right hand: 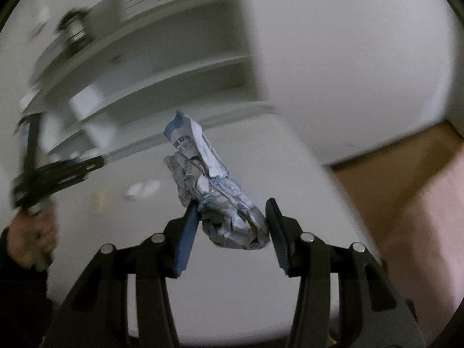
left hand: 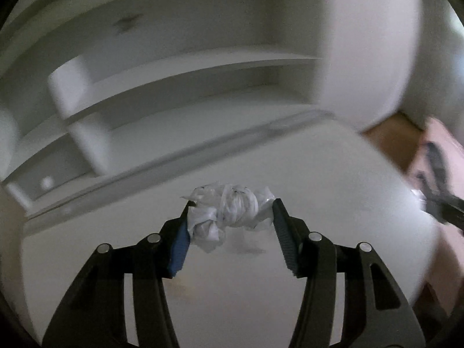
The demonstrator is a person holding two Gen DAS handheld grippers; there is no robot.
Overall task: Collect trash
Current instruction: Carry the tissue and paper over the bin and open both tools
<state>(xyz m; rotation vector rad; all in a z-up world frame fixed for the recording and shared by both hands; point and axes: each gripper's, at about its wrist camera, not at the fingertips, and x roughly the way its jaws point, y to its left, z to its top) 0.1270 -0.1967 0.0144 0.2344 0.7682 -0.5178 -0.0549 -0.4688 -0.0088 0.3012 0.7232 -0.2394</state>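
My left gripper (left hand: 232,206) is shut on a crumpled clear-white plastic wrapper (left hand: 229,211), held between its fingertips above the white table (left hand: 232,290). My right gripper (right hand: 230,206) is shut on a crumpled printed paper with blue and grey print (right hand: 214,191), which sticks up past the fingertips above the same table (right hand: 232,290). The right gripper shows blurred at the right edge of the left wrist view (left hand: 440,197). The left gripper and the hand holding it show at the left of the right wrist view (right hand: 52,177).
White shelving (left hand: 174,87) stands behind the table. A white cabinet side (right hand: 348,58) rises at the right. A brown cardboard box (right hand: 406,179) sits beyond the table's right edge. A small white scrap (right hand: 142,188) lies on the table.
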